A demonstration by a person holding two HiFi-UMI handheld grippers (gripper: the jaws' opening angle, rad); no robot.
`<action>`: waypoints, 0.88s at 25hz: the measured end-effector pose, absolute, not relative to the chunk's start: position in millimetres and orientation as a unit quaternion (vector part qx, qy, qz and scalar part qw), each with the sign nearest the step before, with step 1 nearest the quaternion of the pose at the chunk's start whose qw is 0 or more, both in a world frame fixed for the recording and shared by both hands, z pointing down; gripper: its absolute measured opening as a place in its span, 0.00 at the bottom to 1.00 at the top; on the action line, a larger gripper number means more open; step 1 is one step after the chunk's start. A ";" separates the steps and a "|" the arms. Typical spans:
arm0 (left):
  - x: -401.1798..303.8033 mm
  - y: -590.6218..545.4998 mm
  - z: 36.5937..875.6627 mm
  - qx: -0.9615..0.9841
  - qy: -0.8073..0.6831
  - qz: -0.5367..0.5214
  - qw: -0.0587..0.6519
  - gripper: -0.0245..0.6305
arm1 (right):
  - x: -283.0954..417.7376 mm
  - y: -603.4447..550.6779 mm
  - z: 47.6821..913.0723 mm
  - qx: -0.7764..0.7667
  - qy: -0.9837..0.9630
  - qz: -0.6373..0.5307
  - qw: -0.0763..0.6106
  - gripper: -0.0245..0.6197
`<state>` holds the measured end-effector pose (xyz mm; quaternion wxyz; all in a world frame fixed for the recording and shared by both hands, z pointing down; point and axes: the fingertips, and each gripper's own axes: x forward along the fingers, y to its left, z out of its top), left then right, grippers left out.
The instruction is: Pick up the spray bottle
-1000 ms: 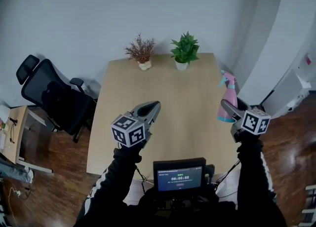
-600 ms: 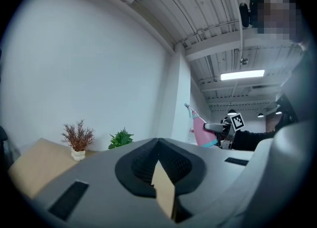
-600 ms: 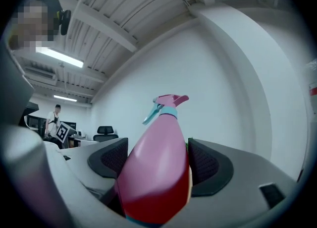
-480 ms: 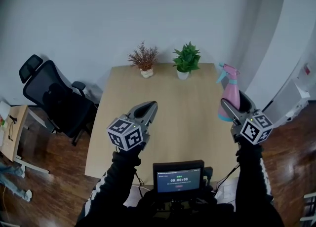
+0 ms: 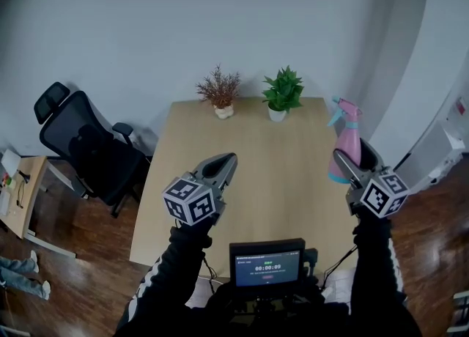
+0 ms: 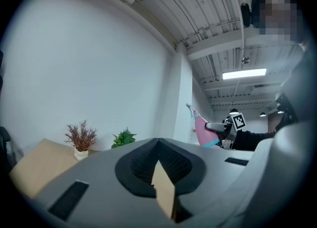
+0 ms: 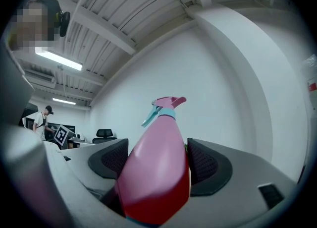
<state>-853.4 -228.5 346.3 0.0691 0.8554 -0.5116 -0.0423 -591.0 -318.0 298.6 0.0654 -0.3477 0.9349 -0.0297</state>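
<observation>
Two grippers: both are up over the table (image 5: 256, 167), one busy and one idle.
Right gripper (image 5: 353, 157): its jaws are spread wide and pressed on the flanks of the spray bottle (image 5: 344, 138). In the right gripper view the pink body (image 7: 158, 172) fills the gap between the pads.
Left gripper (image 5: 222, 167): its jaws are drawn together to a thin sliver and hold nothing. It hovers above the middle of the table.
Bottle position: it stands roughly upright at the table's right edge with the trigger head on top.
Done so far: the grasp looks secure, and the left gripper view shows the bottle (image 6: 202, 129) up at gripper height.
Still open: no view shows a gap under the base, so I judge it lifted but cannot confirm it.
Bystanders: the dried plant (image 5: 220, 92) and the green plant (image 5: 282, 91) sit untouched at the far edge.
</observation>
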 end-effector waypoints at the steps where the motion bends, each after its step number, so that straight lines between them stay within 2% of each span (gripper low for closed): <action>1: -853.1 -229.3 346.8 0.856 -0.511 -0.042 0.069 0.04 | -590.2 -318.3 298.5 -0.350 0.934 -0.027 0.065 0.59; 11: -847.6 -230.8 353.4 0.851 -0.513 -0.064 0.088 0.04 | -579.7 -288.7 278.9 -0.361 0.923 0.087 0.106 0.59; 22: -846.0 -235.2 369.3 0.855 -0.508 -0.052 0.089 0.04 | -566.2 -297.4 303.2 -0.380 0.916 0.075 0.105 0.59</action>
